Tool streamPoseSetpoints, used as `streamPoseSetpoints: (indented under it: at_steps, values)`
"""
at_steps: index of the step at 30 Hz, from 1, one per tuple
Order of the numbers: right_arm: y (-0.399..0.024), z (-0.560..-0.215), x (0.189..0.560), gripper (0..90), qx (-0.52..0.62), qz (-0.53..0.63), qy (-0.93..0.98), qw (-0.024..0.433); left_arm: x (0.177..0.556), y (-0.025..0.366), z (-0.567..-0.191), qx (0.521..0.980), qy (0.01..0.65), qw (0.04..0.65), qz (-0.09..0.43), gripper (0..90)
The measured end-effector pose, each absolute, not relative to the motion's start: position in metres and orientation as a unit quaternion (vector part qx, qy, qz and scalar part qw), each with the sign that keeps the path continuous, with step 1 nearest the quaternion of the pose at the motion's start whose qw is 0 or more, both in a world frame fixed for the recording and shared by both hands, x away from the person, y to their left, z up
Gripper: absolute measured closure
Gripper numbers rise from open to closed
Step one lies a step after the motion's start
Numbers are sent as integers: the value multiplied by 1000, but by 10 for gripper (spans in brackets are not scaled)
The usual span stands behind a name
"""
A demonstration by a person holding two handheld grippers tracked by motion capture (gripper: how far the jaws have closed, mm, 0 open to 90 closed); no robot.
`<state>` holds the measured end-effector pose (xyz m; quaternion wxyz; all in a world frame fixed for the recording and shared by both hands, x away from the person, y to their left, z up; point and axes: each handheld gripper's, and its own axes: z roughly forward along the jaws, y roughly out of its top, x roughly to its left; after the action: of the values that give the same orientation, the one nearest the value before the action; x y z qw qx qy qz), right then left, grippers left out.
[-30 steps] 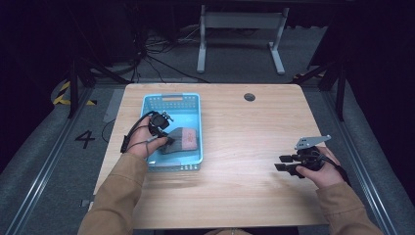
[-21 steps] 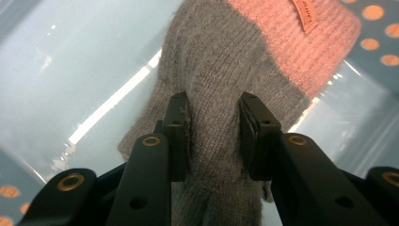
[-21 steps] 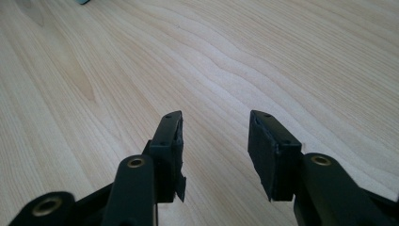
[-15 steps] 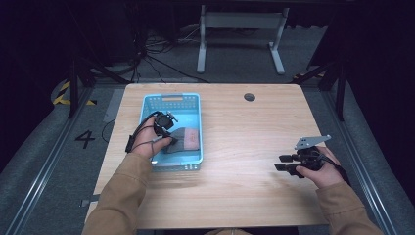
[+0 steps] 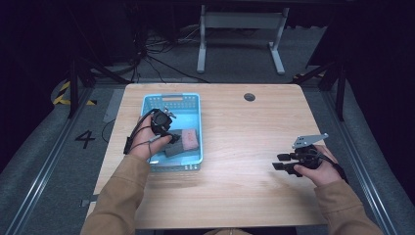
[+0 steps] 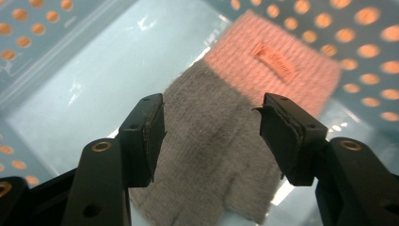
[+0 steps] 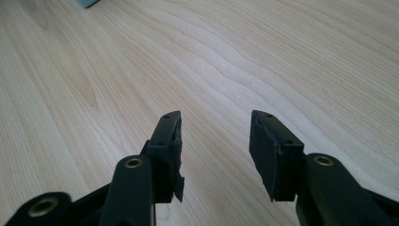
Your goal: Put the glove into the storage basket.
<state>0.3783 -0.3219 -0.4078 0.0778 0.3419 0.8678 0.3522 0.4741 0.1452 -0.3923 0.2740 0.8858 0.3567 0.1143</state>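
Note:
A light blue perforated basket point(image 5: 171, 98) stands on the left half of the wooden table point(image 5: 244, 127). A grey knitted cloth point(image 5: 175, 147) lies on the basket's floor, with a pink knitted cloth point(image 5: 192, 139) next to it. My left gripper point(image 5: 169, 137) reaches into the basket. In the left gripper view its jaws point(image 6: 211, 117) have just been opening and stand wide apart over the grey cloth point(image 6: 211, 160), their pads not pressing on it. The pink cloth point(image 6: 277, 61) lies just beyond. My right gripper point(image 5: 280, 162) rests open over bare wood point(image 7: 215, 136) at the table's right.
A round cable hole point(image 5: 249, 97) sits near the table's far edge. A corner of the basket point(image 7: 89, 2) shows at the top of the right gripper view. Bare tabletop lies between the basket and the right hand. Beyond the table are a dark floor, cables and a metal frame point(image 5: 240, 39).
The left hand has shifted slightly inside the basket, and the grey and pink cloths now show more plainly beside it. The right hand has kept still.

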Motion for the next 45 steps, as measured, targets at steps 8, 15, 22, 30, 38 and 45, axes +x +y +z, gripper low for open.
streamPoseSetpoints:
  at_steps: [8,15,22,30,38,45]
  values:
    - [-316,-407,388,548,332,352,872,71,442,146,-369,874,348,324,104,401]
    - [-307,-406,397,547,324,355,875,68,409,143,-352,878,321,341,102,393]
    - [-302,-406,398,546,318,353,877,66,379,137,-345,882,292,359,88,394]
    - [-303,-408,395,544,320,350,878,66,355,128,-358,889,265,366,73,375]
    - [-307,-410,392,537,325,347,877,67,345,117,-396,901,229,368,34,405]
    - [-308,-413,391,529,328,343,878,67,340,112,-430,901,234,365,18,416]
